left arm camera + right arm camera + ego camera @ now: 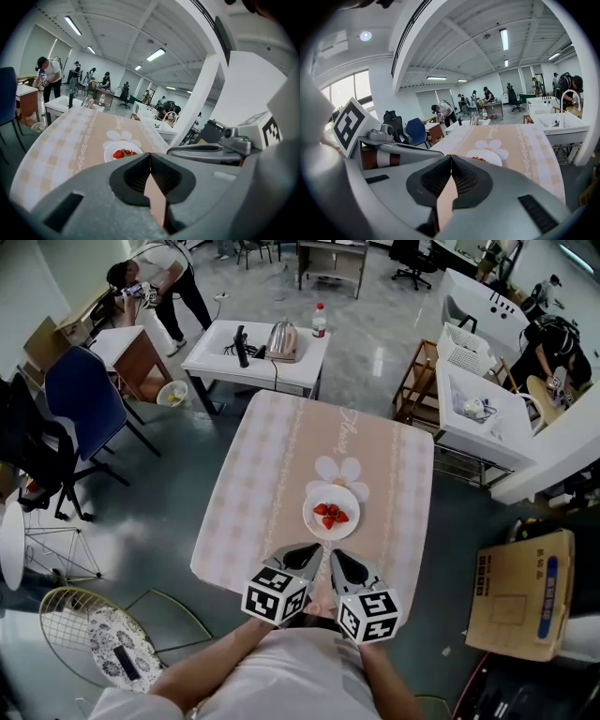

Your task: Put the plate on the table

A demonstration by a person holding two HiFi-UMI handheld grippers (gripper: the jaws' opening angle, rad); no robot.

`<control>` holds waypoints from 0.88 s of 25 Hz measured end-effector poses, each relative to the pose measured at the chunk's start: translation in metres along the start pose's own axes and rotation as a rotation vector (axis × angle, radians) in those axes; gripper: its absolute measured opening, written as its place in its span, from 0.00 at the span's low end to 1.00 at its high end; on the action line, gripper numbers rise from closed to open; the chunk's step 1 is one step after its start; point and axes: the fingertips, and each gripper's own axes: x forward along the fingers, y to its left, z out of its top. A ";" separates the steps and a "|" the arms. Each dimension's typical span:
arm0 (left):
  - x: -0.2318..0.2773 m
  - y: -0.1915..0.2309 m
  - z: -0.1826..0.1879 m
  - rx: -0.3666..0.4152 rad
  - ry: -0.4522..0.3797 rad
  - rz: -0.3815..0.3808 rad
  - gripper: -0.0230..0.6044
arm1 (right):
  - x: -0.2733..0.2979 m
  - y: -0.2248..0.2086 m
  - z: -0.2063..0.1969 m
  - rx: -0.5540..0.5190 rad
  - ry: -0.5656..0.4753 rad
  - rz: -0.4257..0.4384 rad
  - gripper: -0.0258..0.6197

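On the worktop (262, 474), seen from the head view, the plate (331, 526) rests flat near the middle of the near half, beside a flower print on the cloth, with strawberries (330, 515) on it. The left gripper (307, 555) and the right gripper (341, 562) hover side by side over the near edge, tips pointing at the plate and just short of its rim, neither touching it. The plate lies straight ahead, between their two lines of aim, with neither side clearly nearer. It is round and has no long axis to align to. From the left gripper view, the jaws are pressed together with nothing between them, and the plate (112, 149) sits ahead, slightly left of the tips. From the right gripper view, the jaws are likewise together and empty, and the plate (490, 157) is ahead and slightly right. Judgement: the plate already stands on the worktop, and the task appears complete.
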 end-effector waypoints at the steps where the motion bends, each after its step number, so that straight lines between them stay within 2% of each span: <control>1: -0.002 -0.001 0.001 0.001 -0.008 0.001 0.05 | -0.002 0.002 0.002 -0.007 -0.009 -0.004 0.05; 9: -0.014 -0.009 0.003 0.021 -0.042 0.007 0.05 | -0.020 0.013 0.009 -0.058 -0.066 -0.070 0.05; 22: -0.022 -0.010 -0.005 0.034 -0.020 0.018 0.05 | -0.025 0.026 0.006 -0.057 -0.067 -0.058 0.04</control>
